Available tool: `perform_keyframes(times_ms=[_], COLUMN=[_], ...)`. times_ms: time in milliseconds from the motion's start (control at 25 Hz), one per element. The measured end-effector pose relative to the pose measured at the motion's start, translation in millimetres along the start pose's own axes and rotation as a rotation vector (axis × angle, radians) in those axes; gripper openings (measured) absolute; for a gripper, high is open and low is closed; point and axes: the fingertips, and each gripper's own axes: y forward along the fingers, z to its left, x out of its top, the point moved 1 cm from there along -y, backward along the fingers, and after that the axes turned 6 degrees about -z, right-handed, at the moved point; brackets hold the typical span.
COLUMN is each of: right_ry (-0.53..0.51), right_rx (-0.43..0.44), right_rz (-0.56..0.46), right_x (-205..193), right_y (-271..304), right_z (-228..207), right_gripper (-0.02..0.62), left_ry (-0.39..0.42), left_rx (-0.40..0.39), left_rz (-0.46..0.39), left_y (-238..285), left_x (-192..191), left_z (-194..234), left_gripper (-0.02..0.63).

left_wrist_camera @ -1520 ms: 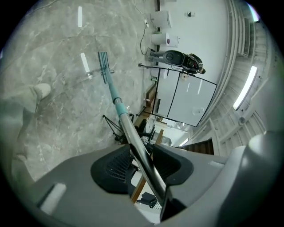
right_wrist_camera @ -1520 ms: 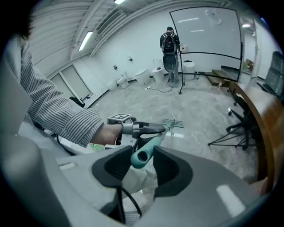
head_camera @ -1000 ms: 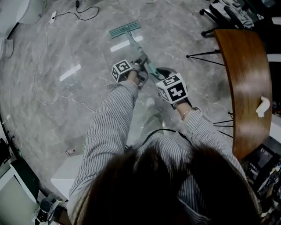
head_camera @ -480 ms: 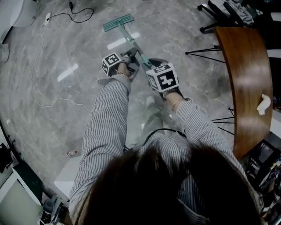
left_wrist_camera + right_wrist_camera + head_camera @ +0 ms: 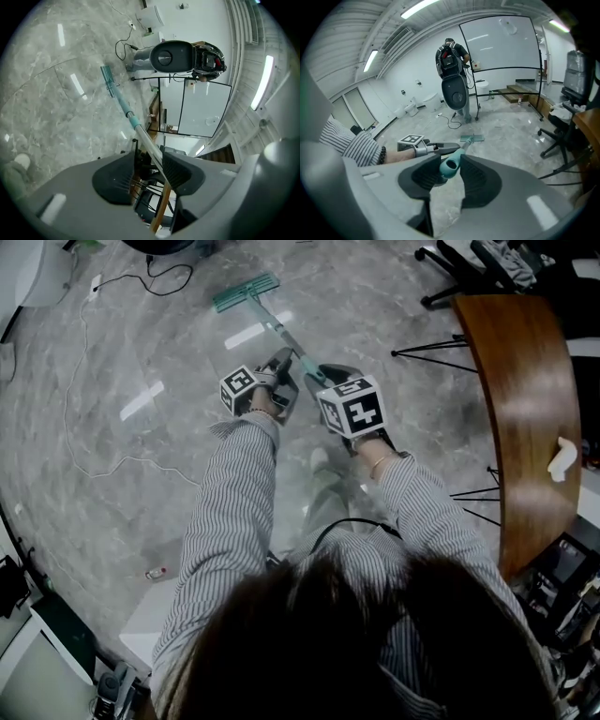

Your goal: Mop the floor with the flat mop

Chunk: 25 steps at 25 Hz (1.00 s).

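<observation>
The flat mop (image 5: 247, 293) is laid on the floor (image 5: 141, 456) at eleven o'clock. Its teal handle end (image 5: 448, 169) is clamped by the right gripper (image 5: 451, 161); the pole (image 5: 145, 140) is straddled by the left gripper (image 5: 149, 158), jaws opening. The head should be kept flat under even pressure.

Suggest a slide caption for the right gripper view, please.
Right gripper clamps the teal-handled flat mop, its head flat on the grey marbled floor.

Bare floor (image 5: 169, 343) lies open ahead and to my left, crossed only by a thin cable (image 5: 65, 399). On my right a wooden table (image 5: 525, 409) and black stand legs (image 5: 427, 350) crowd that side.
</observation>
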Motion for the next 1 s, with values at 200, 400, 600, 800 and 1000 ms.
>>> perform_keyframes(times_ms=[200,400,600,800,1000], right_ry=[-0.004,-0.039,-0.049,-0.042,-0.033], right_rx=[0.011,0.018,0.009,0.005,0.019], right_rz=[0.017,0.047,0.078,0.092,0.091], right_x=[-3.1,-10.8,-21.6,-45.3,-76.7], right_y=[-3.1,-2.2,-11.0,-30.3,-77.4], right_z=[-3.7,-1.2,-11.1,-10.9,-13.7], right_gripper=[0.129,0.13,0.129,0.127,0.127], left_ry=[-0.095,-0.086,-0.119,-0.141,-0.114], left_rx=[-0.034,-0.1,-0.117,-0.11,-0.088], left_rz=[-0.026,0.11,0.124,0.122,0.126], left_y=[6.7,32.9,38.8,25.9,4.6], left_x=[0.7,-25.1,-41.6,-68.7,-121.8], left_z=[2.7,-10.0,-9.2,0.0,5.1], left_gripper=[0.33,0.274,0.193,0.184,0.187])
